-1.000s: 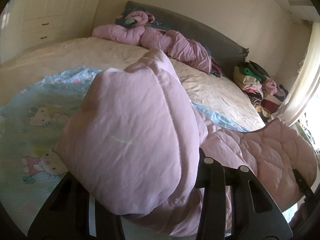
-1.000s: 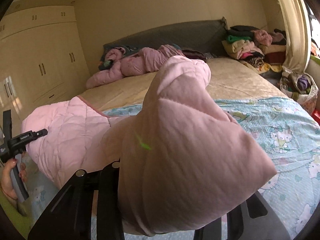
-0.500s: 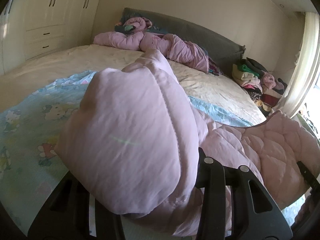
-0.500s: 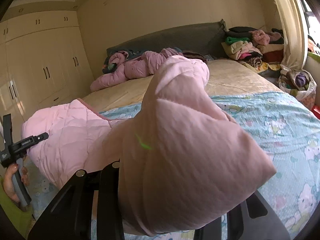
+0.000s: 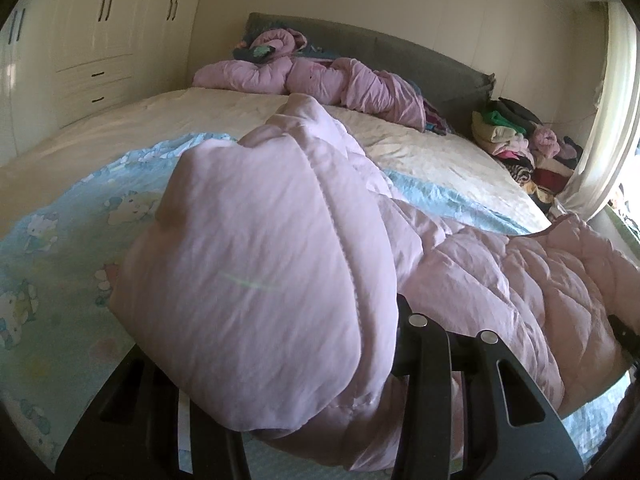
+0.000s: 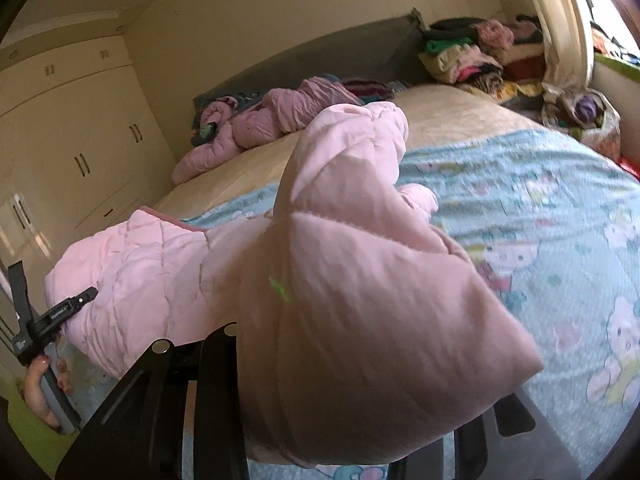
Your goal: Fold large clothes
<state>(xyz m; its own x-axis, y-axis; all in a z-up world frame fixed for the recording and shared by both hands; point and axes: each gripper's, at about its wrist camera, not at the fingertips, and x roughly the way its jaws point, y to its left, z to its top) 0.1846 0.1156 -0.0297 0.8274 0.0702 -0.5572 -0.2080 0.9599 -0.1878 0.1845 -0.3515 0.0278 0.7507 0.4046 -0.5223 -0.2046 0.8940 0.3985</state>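
Over bed [image 5: 248,120]; left gripper [image 5: 304,392] clamps pink coat [image 5: 260,264]; right gripper [image 6: 352,412] likewise

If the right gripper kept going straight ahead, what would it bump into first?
Probably the blue cartoon blanket on the bed. The right gripper already holds the pink quilted coat, which hides the path, so depth is unclear.

We see pale pink quilted jacket [image 5: 264,264] bunched at our black left claw [image 5: 304,392] | light blue cartoon-cat sheet [image 6: 540,216] under our black right claw [image 6: 340,400] | cream bedspread [image 5: 160,120] beyond | grey headboard [image 5: 400,48] | mauve-pink padded garment [image 5: 320,80] far ahead | cream wardrobe [image 6: 80,128]
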